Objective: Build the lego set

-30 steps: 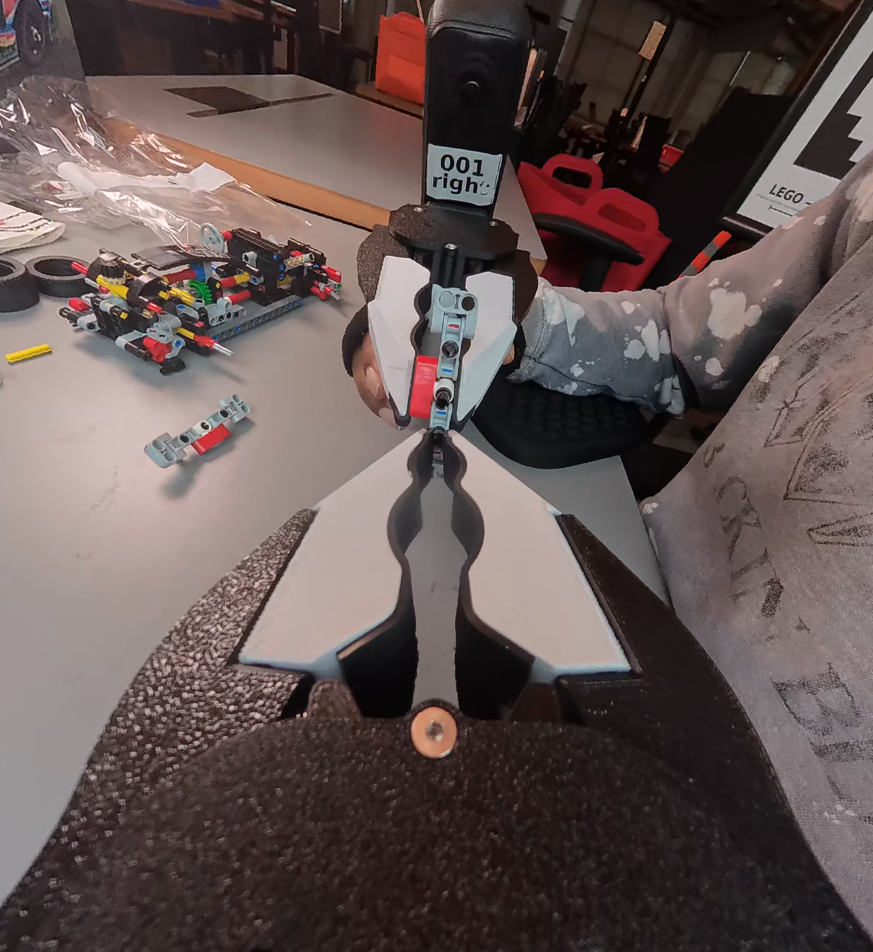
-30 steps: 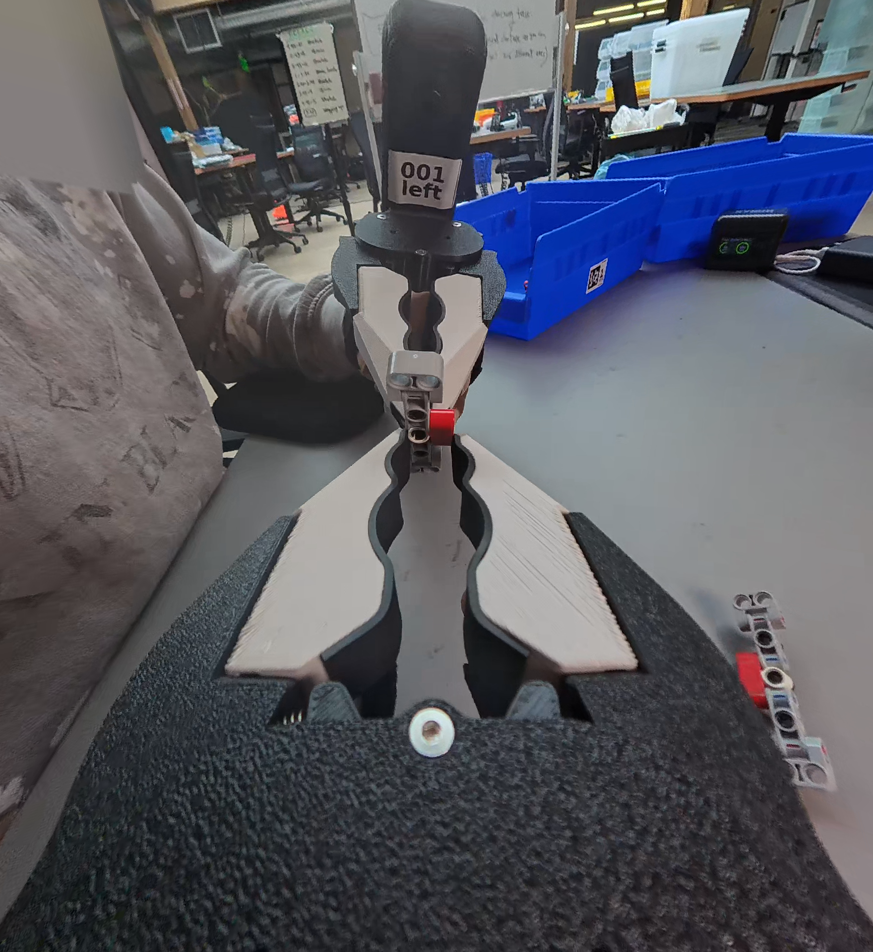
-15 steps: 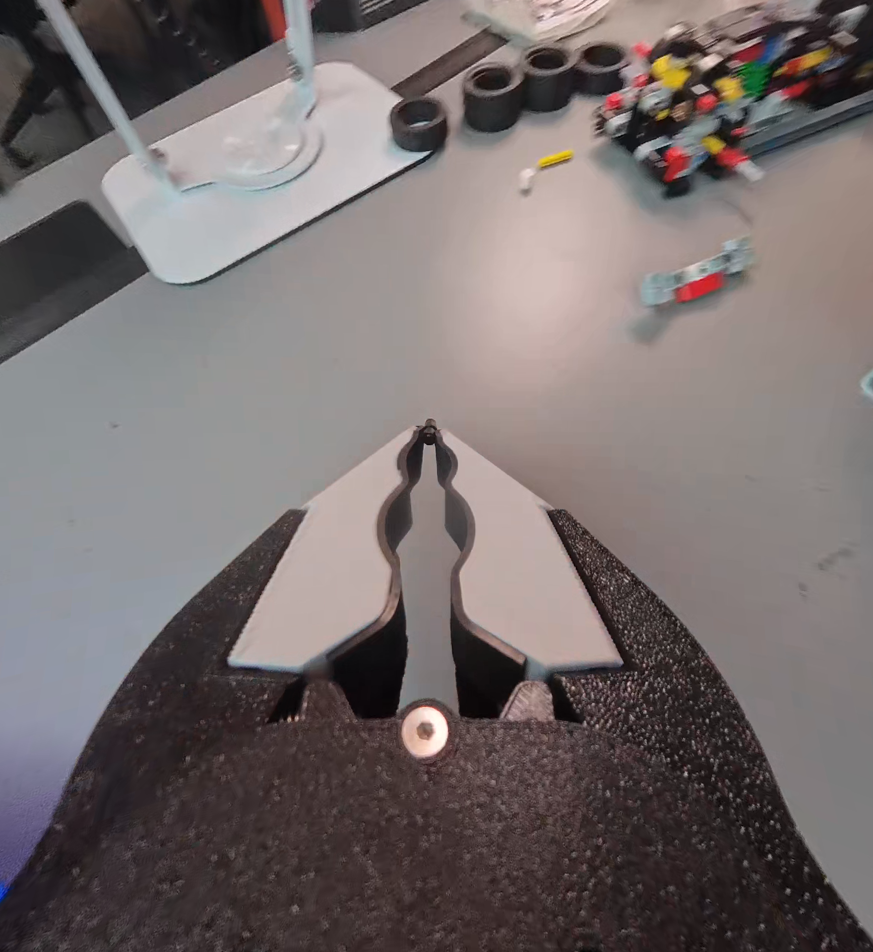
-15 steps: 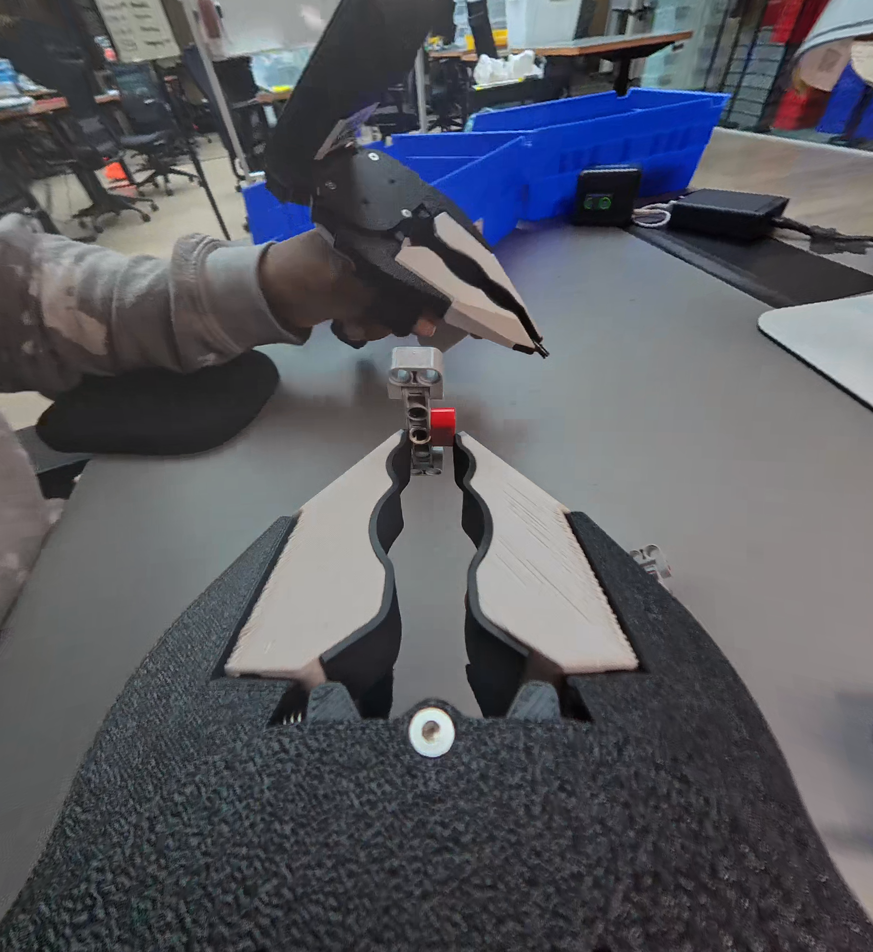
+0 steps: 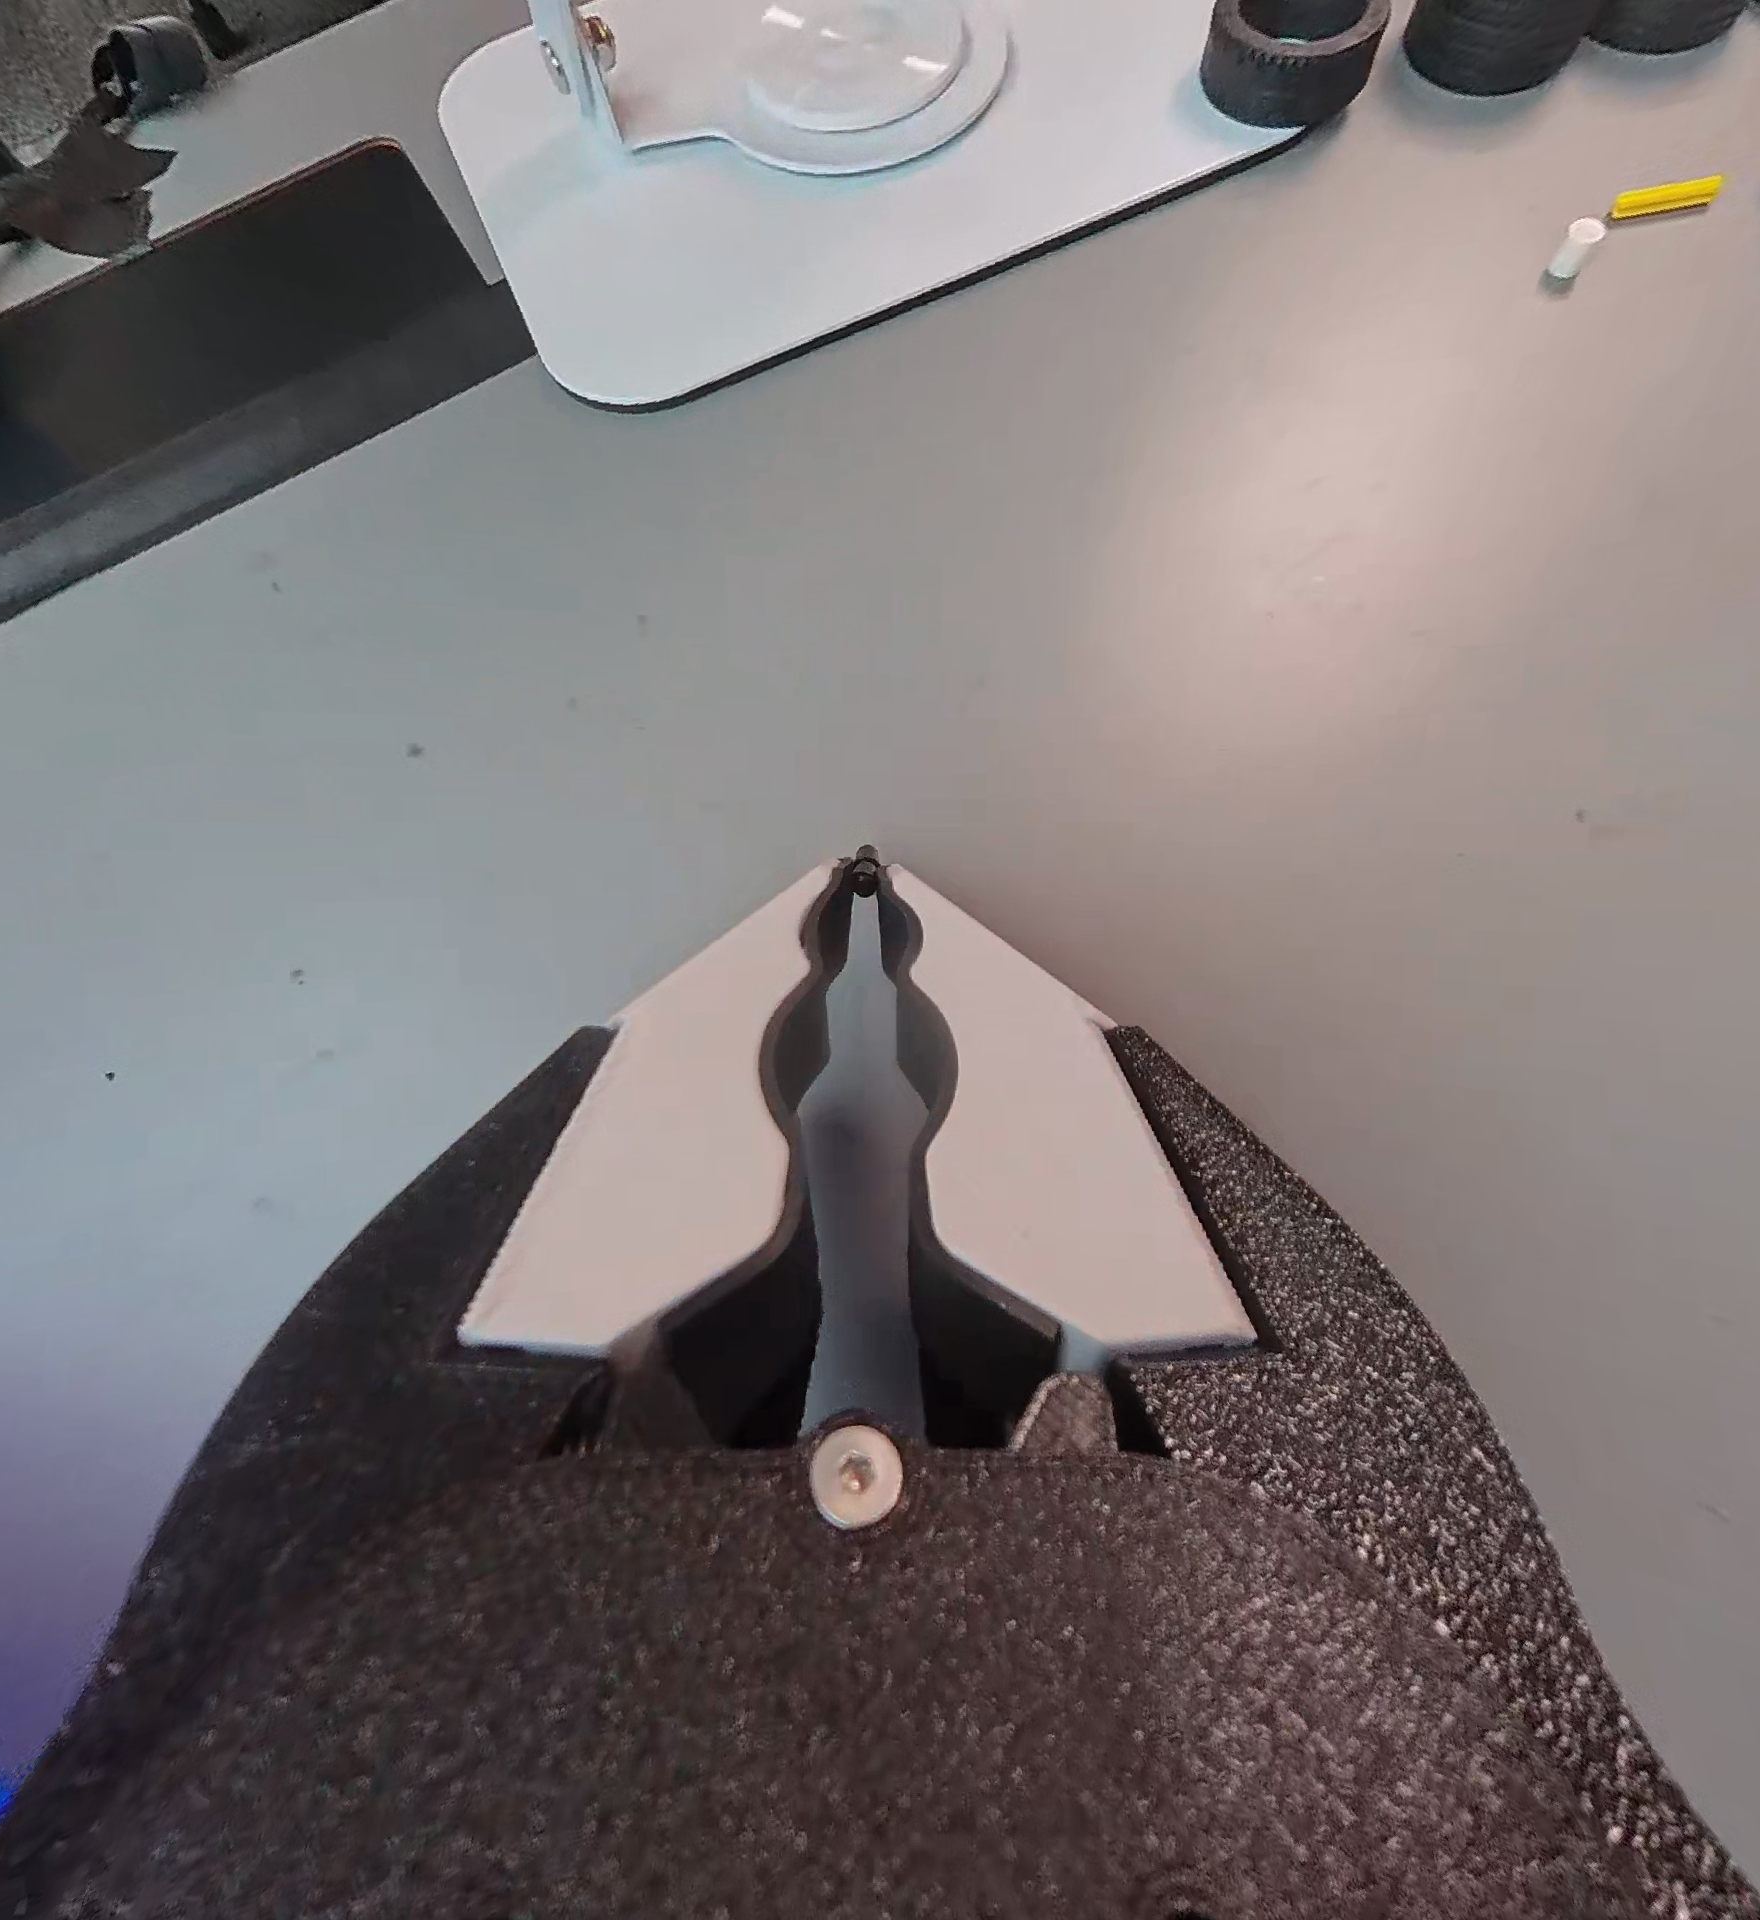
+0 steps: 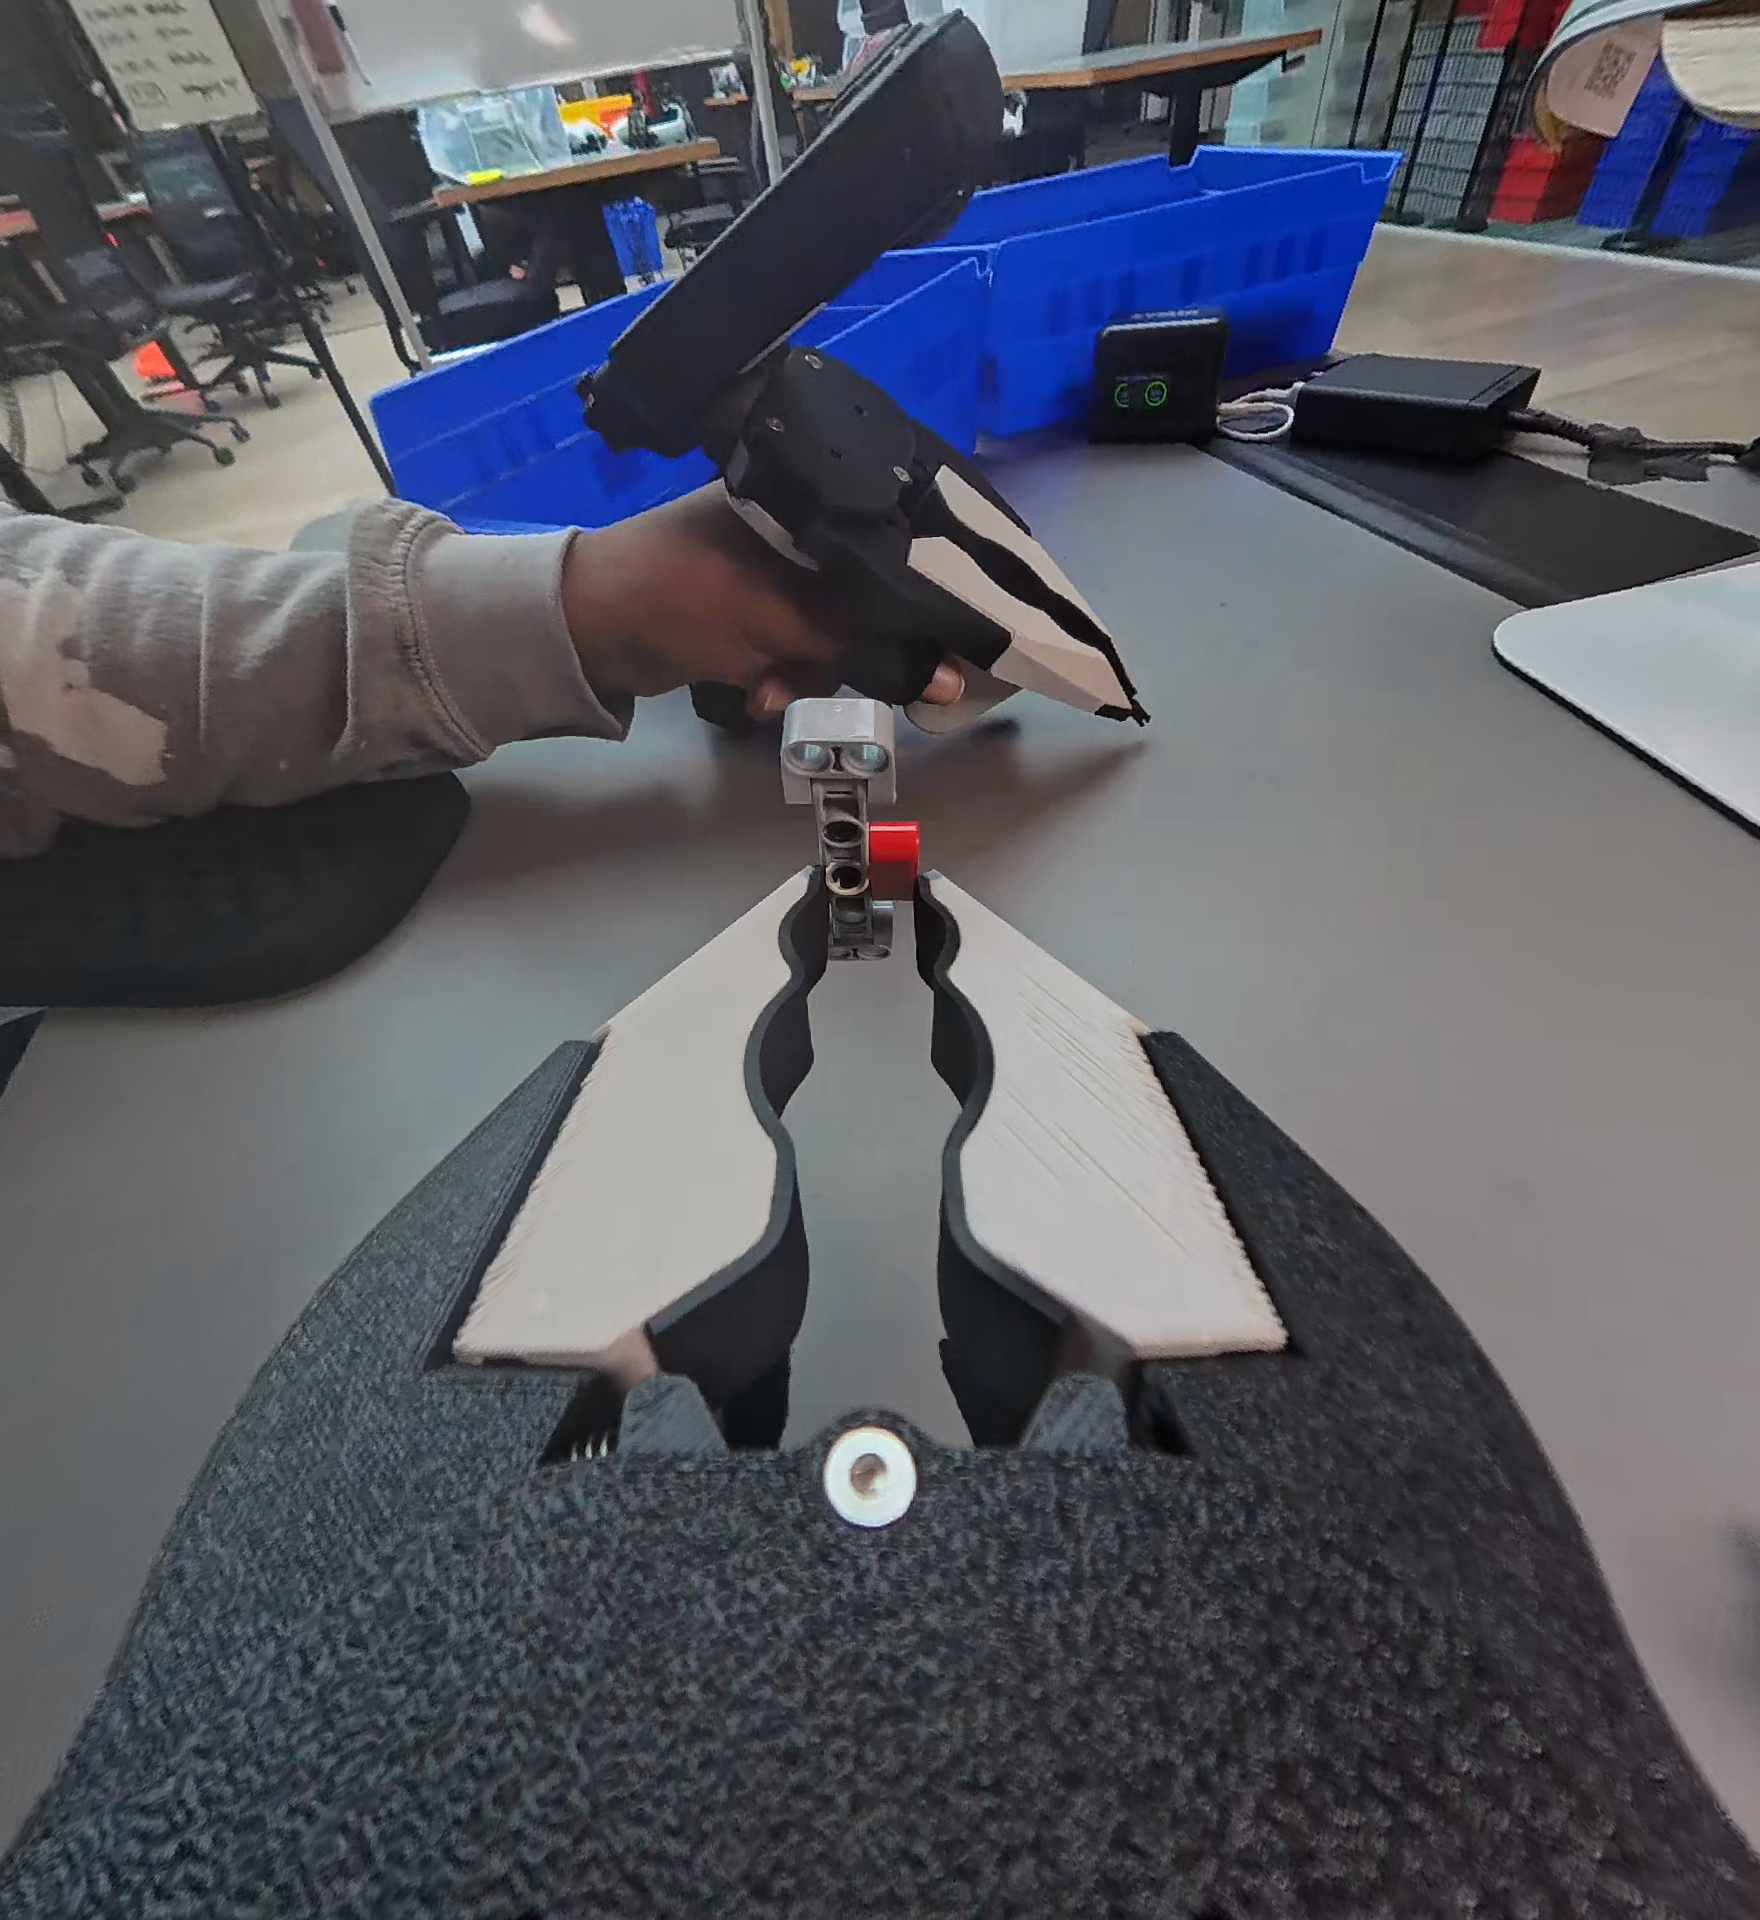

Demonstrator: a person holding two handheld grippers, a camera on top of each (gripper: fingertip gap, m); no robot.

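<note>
My right gripper [image 6: 863,904] is shut on a small grey Lego beam assembly [image 6: 841,821] with a red piece [image 6: 894,854] on its side, held upright above the grey table [image 6: 1323,987]. My left gripper [image 5: 863,871] is shut on a tiny black pin [image 5: 863,862] at its fingertips and points down at bare table [image 5: 647,623]. In the right wrist view the left gripper [image 6: 1130,712] is tilted, just beyond and to the right of the assembly, apart from it, held by a hand [image 6: 689,613].
A white stand base [image 5: 803,229], black tyres [image 5: 1291,52], a yellow piece [image 5: 1665,195] and a small white piece [image 5: 1574,247] lie beyond the left gripper. Blue bins [image 6: 1167,260], a black box [image 6: 1156,374], an adapter [image 6: 1406,405] and a black pad [image 6: 180,894] ring the right view. About 20 cm separates my left fingertips from my right.
The left gripper pulled off the assembly, swung left and dropped low over the table, keeping the black pin. The right gripper still holds the assembly.
</note>
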